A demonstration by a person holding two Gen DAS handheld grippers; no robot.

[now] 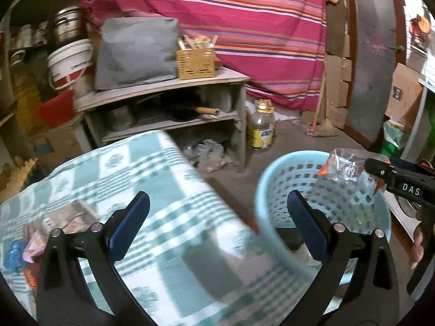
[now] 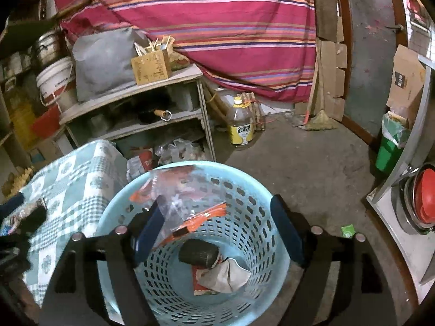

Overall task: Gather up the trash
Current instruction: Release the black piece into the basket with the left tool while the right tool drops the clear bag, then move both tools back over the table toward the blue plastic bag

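A light blue perforated basket point(image 2: 244, 190) stands on the floor beside the table with the green checked cloth point(image 1: 163, 190); it also shows in the left wrist view point(image 1: 274, 179). My right gripper point(image 2: 217, 228) is open above the basket, and a clear and orange plastic wrapper point(image 2: 179, 198) lies against its left finger over the opening; the wrapper also shows in the left wrist view point(image 1: 345, 165). A dark lump point(image 2: 198, 252) and crumpled paper point(image 2: 225, 274) lie at the basket's bottom. My left gripper point(image 1: 217, 225) is open and empty over the table's edge. Wrappers point(image 1: 32, 244) lie on the cloth at left.
A wooden shelf unit point(image 2: 130, 92) holds a grey bag, a utensil box and pans. An oil bottle point(image 2: 240, 125) stands on the concrete floor. A green bin point(image 2: 388, 152) and a metal counter point(image 2: 386, 203) are at right. A small green scrap point(image 2: 348, 229) lies on the floor.
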